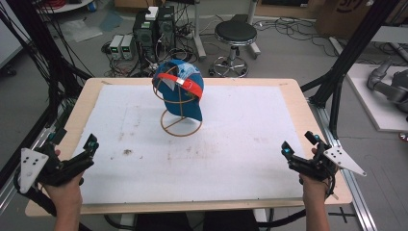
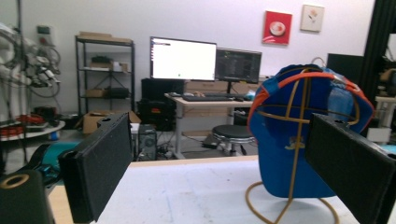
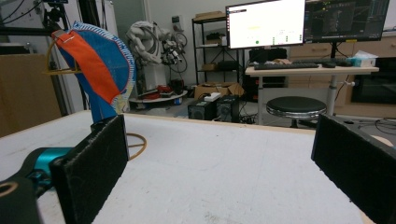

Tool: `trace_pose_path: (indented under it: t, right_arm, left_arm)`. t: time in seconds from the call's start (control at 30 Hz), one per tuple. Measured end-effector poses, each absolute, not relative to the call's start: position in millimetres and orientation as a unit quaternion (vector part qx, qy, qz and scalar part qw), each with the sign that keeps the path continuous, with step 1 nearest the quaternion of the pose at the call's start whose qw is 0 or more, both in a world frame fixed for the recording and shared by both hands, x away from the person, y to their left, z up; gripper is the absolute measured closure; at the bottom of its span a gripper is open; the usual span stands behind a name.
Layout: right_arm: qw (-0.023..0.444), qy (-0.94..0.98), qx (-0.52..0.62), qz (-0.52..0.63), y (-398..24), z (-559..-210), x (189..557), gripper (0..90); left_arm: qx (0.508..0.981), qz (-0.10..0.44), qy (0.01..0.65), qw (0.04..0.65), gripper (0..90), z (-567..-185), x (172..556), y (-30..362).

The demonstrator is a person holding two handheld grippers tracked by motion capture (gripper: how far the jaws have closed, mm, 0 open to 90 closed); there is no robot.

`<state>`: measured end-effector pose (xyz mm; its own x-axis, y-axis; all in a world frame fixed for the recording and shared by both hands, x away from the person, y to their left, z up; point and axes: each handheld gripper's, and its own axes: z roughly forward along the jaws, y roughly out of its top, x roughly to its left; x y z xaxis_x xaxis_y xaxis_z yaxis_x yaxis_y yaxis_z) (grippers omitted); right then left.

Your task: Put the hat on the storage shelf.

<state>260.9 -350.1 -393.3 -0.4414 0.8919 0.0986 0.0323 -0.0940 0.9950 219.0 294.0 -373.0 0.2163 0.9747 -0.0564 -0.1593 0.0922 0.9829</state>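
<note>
Jaws wide and empty at the near corners, cap untouched.

Left gripper (image 1: 72, 159) and right gripper (image 1: 300, 156) each hold their jaws spread wide with nothing between them, low by the near edge of the surface (image 1: 240, 159). The cap (image 1: 180, 89) sits on its wire stand (image 1: 180, 126) toward the far middle, well apart from both. By my judgement no grasp has begun; the whole reach remains, across open, bare surface.

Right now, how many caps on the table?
1: a blue cap with an orange brim, sitting on a wire head-shaped stand at the far middle of the table. Left claw and right claw hover open at the near corners.
</note>
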Motion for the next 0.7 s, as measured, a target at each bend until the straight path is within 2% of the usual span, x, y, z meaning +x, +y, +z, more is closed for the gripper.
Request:
trace_pose_path:
  t: [0.7]
  right_arm:
    - [0.353,0.577,0.404,0.616,-355.9,-395.5,258.8,3.8]
  left_arm:
    - [0.49,0.457,0.437,0.6,8.6,-395.2,223.9,298.9]
